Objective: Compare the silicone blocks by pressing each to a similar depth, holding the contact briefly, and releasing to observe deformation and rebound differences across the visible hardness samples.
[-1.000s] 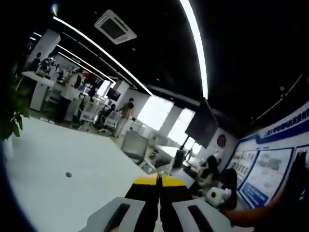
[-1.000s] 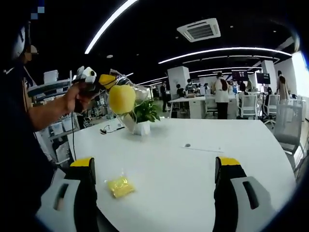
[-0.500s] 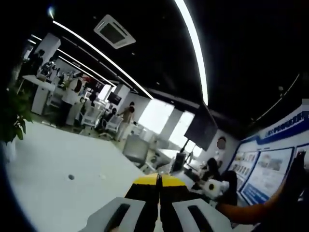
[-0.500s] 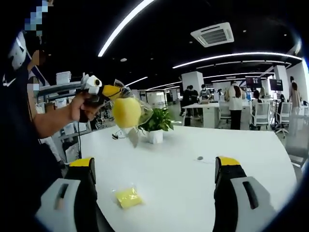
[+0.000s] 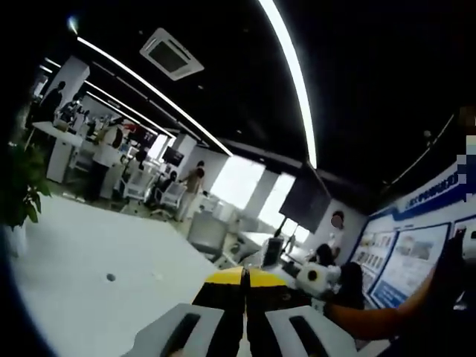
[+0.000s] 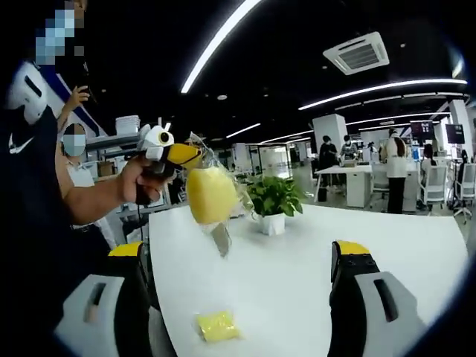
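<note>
In the right gripper view a person's hand holds my left gripper [image 6: 184,155] up above the white table [image 6: 297,256]. It is shut on the top of a clear bag holding a yellow silicone block [image 6: 211,195], which hangs in the air. A second yellow block in a bag [image 6: 216,326] lies flat on the table, low between the jaws of my right gripper [image 6: 242,297], which stand wide apart and open with nothing held. In the left gripper view the left gripper [image 5: 245,280] has its jaws pressed together, and the right gripper [image 5: 315,276] shows at the right in a hand.
A potted plant [image 6: 273,202] stands on the table behind the hanging bag, also visible as the plant [image 5: 20,186] at the left edge. The table [image 5: 82,253] has a small dark spot [image 5: 111,277]. Desks, chairs and several people fill the office beyond.
Both views have shifted with the hands. In the right gripper view the hanging bagged block now sits nearer and further right, in front of the plant. Both grippers kept their states.
</note>
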### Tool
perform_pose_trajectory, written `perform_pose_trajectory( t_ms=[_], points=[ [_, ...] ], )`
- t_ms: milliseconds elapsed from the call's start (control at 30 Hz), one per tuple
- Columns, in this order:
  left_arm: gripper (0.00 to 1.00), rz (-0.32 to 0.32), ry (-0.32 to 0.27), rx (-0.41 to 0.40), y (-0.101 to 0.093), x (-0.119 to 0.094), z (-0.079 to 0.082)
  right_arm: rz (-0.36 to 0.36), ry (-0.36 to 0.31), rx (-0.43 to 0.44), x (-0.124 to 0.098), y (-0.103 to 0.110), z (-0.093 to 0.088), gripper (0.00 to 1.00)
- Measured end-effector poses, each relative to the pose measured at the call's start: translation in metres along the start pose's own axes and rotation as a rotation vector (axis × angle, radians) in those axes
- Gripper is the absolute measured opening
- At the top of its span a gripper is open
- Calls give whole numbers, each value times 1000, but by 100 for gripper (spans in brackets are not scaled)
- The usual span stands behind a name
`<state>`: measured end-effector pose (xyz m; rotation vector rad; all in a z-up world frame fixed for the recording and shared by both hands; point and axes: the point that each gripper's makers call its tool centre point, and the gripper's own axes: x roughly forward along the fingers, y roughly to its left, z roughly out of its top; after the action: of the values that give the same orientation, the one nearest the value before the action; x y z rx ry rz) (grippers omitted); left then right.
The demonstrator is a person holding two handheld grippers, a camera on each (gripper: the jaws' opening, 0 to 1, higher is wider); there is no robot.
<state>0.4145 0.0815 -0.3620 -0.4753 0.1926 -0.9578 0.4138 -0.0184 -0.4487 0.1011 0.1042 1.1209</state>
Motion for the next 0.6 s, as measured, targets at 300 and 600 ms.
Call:
perform_pose_trajectory(
  t_ms=[300,600],
  points=[
    [0,-17,-6,-9,-5,-6,2,106,-31,3,28,15,21,96],
    [0,-94,7,11,-20,-6,0,198,-35,-2,49,33,29,91]
  ],
)
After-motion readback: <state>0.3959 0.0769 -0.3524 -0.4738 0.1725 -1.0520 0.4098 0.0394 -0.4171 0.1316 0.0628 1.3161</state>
